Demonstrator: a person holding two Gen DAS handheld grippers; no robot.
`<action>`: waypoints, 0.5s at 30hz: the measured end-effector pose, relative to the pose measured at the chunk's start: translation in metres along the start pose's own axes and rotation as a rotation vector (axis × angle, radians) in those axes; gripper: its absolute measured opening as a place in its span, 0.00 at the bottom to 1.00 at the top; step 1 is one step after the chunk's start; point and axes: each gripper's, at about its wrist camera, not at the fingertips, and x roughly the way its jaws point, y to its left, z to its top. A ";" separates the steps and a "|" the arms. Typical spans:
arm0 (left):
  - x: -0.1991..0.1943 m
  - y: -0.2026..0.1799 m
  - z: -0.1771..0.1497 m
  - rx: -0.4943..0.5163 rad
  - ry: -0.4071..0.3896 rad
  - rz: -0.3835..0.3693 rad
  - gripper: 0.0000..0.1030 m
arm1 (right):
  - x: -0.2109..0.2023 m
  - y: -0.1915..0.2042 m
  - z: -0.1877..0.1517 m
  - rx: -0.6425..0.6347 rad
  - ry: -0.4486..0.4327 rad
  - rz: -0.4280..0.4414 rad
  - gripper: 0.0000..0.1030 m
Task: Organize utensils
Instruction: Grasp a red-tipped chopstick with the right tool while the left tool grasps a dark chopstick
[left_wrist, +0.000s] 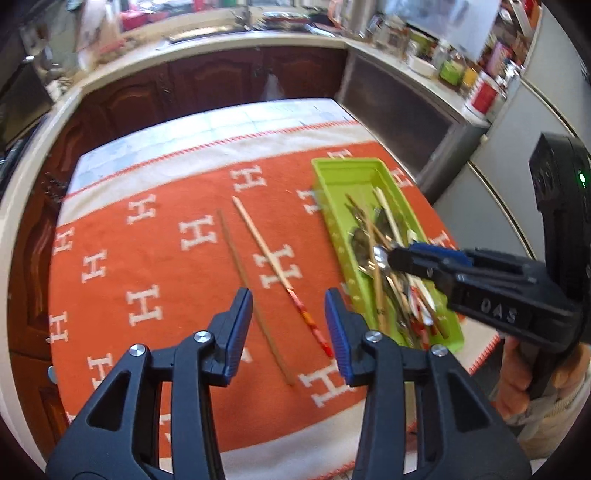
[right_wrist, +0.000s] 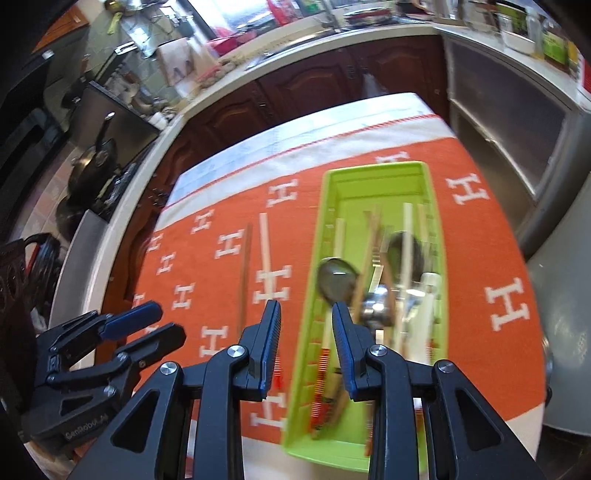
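A green tray (left_wrist: 334, 181) (right_wrist: 373, 177) holds several spoons and chopsticks on the orange cloth. A brown chopstick (left_wrist: 240, 273) (right_wrist: 244, 273) and a pale chopstick with a red patterned end (left_wrist: 266, 254) (right_wrist: 266, 251) lie side by side on the cloth left of the tray. My left gripper (left_wrist: 289, 325) is open and empty above the near ends of these two chopsticks; it also shows in the right wrist view (right_wrist: 162, 325). My right gripper (right_wrist: 306, 332) is open and empty over the tray's left wall, above a metal spoon (right_wrist: 338, 282). In the left wrist view the right gripper (left_wrist: 397, 258) hovers over the tray.
The orange cloth with white H marks (left_wrist: 177, 266) covers a table with a white border strip (left_wrist: 207, 147). Dark wood cabinets (left_wrist: 221, 77) and a cluttered counter (left_wrist: 424, 55) stand behind. A steel appliance (right_wrist: 517, 147) stands to the right. Pans (right_wrist: 96, 155) sit on a stove at left.
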 end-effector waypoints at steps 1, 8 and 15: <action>-0.002 0.003 -0.001 -0.009 -0.018 0.014 0.36 | 0.002 0.008 -0.001 -0.014 0.000 0.012 0.28; 0.006 0.042 -0.015 -0.118 -0.121 0.134 0.36 | 0.032 0.046 -0.010 -0.092 0.002 0.044 0.33; 0.036 0.065 -0.028 -0.203 -0.143 0.181 0.36 | 0.082 0.059 -0.015 -0.142 0.033 -0.010 0.33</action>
